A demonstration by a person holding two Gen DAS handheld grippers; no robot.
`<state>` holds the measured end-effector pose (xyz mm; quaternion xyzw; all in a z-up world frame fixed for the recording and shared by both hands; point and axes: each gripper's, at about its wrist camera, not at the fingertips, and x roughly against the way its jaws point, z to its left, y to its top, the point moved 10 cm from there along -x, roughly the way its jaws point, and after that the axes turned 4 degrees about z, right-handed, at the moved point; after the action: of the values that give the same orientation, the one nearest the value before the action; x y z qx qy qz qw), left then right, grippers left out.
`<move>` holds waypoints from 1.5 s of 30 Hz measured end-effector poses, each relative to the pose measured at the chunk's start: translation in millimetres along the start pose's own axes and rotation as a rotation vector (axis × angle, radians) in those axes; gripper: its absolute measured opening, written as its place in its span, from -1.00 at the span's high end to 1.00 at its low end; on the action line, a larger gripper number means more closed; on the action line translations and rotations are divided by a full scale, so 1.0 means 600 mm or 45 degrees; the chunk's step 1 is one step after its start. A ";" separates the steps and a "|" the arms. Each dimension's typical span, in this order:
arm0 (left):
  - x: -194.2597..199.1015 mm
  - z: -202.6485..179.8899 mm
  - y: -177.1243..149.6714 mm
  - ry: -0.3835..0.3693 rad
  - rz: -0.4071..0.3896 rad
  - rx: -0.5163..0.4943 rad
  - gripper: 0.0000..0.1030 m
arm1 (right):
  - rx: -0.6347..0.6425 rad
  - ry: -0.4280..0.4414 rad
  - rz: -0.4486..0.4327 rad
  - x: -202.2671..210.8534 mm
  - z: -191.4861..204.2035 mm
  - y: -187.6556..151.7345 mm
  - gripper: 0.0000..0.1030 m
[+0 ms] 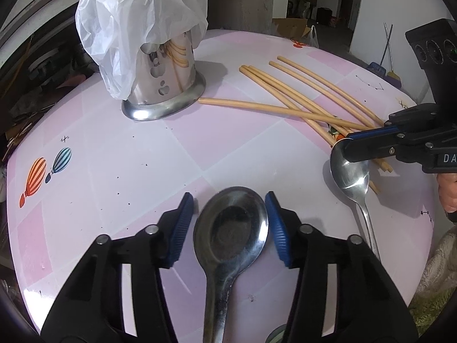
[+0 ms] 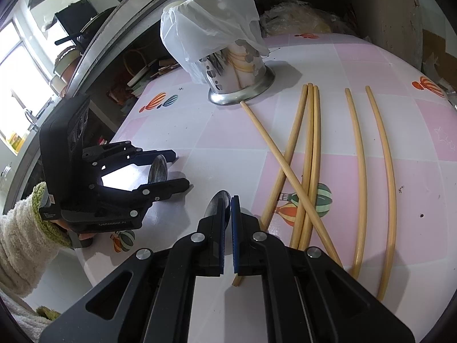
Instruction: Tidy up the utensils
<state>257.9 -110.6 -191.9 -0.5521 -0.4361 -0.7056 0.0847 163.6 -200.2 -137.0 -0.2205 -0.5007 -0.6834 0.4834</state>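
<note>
A steel spoon (image 1: 231, 228) lies with its bowl up between the blue pads of my left gripper (image 1: 230, 200), its handle running back under the gripper. The pads press on both sides of the bowl. The right wrist view shows that same left gripper (image 2: 180, 168) with the bowl (image 2: 158, 168) spanning its fingers. My right gripper (image 2: 227, 208) is shut on the tip of a second spoon (image 1: 351, 174), its bowl (image 2: 220, 204) edge-on between the pads. Several bamboo chopsticks (image 2: 310, 148) lie loose on the table. A perforated steel utensil holder (image 1: 168, 85) stands at the back.
A white plastic bag (image 1: 137, 14) drapes over the holder's top, and chopsticks show inside it. The pink-and-white checked table (image 1: 114, 157) drops off at its left edge to shelves of clutter. A cream sleeve (image 2: 20, 240) holds the left gripper. A concrete pillar (image 1: 242, 0) stands behind.
</note>
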 end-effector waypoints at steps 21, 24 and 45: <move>0.076 0.044 0.003 0.149 -0.115 0.093 0.17 | 0.014 0.016 -0.072 0.021 0.010 0.019 0.94; 0.097 0.053 0.004 0.171 -0.144 0.115 0.17 | 0.023 0.023 -0.090 0.029 0.018 0.023 0.95; 0.206 0.087 0.007 0.287 -0.295 0.206 0.18 | 0.099 0.037 -0.228 0.094 0.075 0.054 0.95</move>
<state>250.6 -31.3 -84.1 -0.4068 -0.5399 -0.7307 0.0954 159.2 -185.5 -59.1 -0.1461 -0.5375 -0.7071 0.4356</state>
